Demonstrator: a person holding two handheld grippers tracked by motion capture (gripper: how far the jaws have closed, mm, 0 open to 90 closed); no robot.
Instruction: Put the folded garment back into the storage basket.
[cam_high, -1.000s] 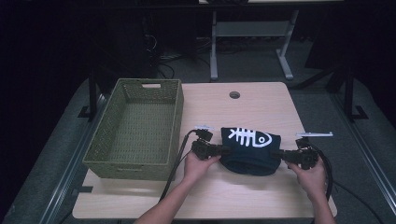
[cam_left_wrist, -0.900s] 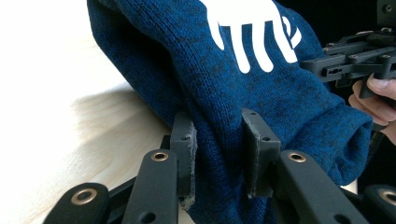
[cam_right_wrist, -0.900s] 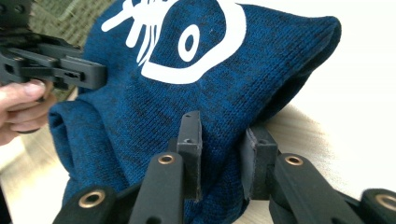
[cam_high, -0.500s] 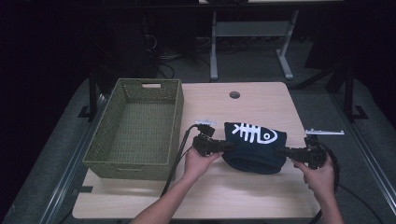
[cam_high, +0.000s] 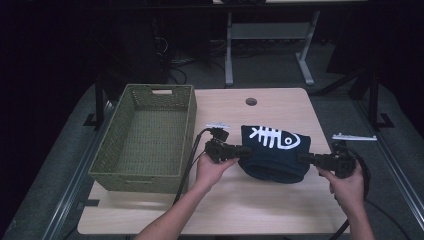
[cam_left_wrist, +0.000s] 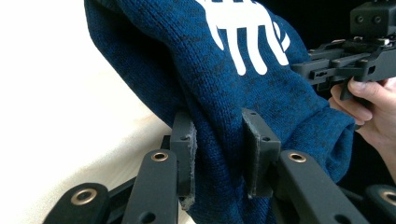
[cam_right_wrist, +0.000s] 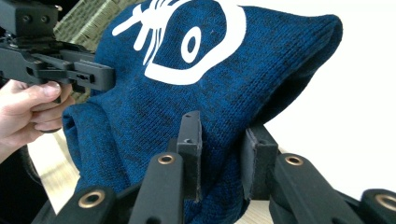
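1. The left tongs (cam_high: 243, 151) are clenched on the left edge of the blue knitted hat (cam_high: 275, 152); in the left gripper view the pads (cam_left_wrist: 256, 140) press a fold of knit (cam_left_wrist: 219, 140) between them.
2. The right tongs (cam_high: 303, 158) are clenched on the hat's right edge, and the right gripper view shows the knit (cam_right_wrist: 219, 140) pinched the same way between the two pads (cam_right_wrist: 190, 140).
3. The hat hangs between the two tongs, stretched from one to the other, with its long axis running along the line that joins them and its white fishbone print on the far side, facing up.
4. It looks lifted a little off the surface (cam_high: 240, 205), though its sagging lower edge may touch; I cannot tell for sure.
5. The green woven basket (cam_high: 145, 137) lies beyond the left tongs, on their outer side, well apart from the right tongs. The left hand (cam_high: 212, 170) is the nearer one, so any carry to the basket likely runs sideways along the hat's own long axis, left tongs leading.
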